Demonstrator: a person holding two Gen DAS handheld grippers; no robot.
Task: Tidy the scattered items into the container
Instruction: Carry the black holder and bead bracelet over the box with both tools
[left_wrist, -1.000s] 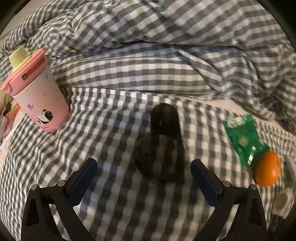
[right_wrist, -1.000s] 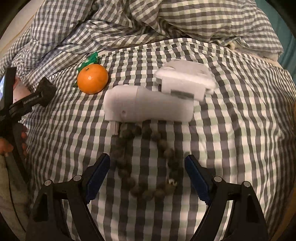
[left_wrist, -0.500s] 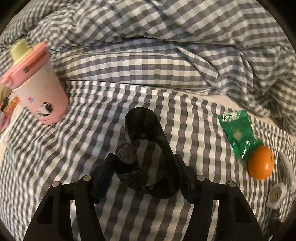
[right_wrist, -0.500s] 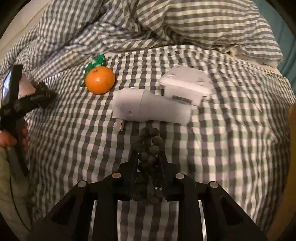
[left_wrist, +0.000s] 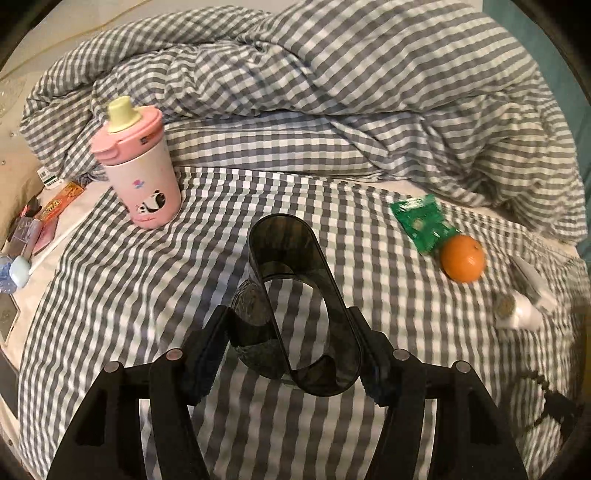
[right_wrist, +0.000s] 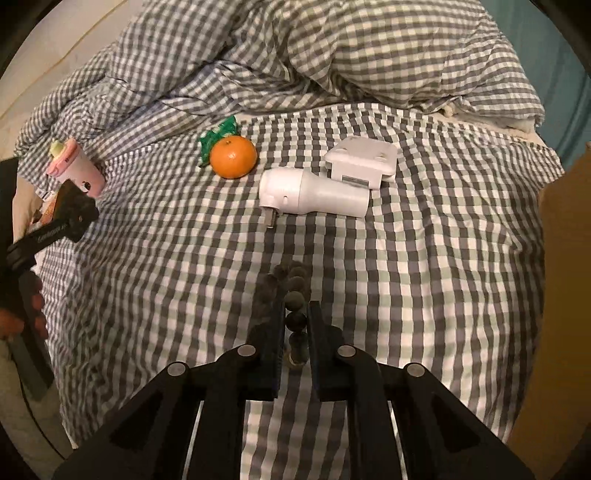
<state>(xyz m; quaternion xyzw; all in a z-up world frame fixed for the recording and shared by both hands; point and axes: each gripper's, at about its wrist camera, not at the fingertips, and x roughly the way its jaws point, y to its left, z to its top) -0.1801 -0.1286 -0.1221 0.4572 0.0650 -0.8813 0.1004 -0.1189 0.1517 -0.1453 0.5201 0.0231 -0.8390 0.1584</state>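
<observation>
My left gripper is shut on a dark smoky see-through oval container and holds it above the checked bedsheet. My right gripper is shut on a string of dark beads, lifted off the sheet. An orange and a green packet lie to the right in the left wrist view. In the right wrist view the orange, the green packet, a white plug adapter and a white block lie ahead on the bed.
A pink cup with a panda print stands at the left. A rumpled checked duvet is piled at the back. Small packets and clutter lie at the far left. A brown surface borders the right.
Both grippers went from open to shut. The left closed on the dark container and lifted it. The right closed on the beads and raised them away from the white adapter.
</observation>
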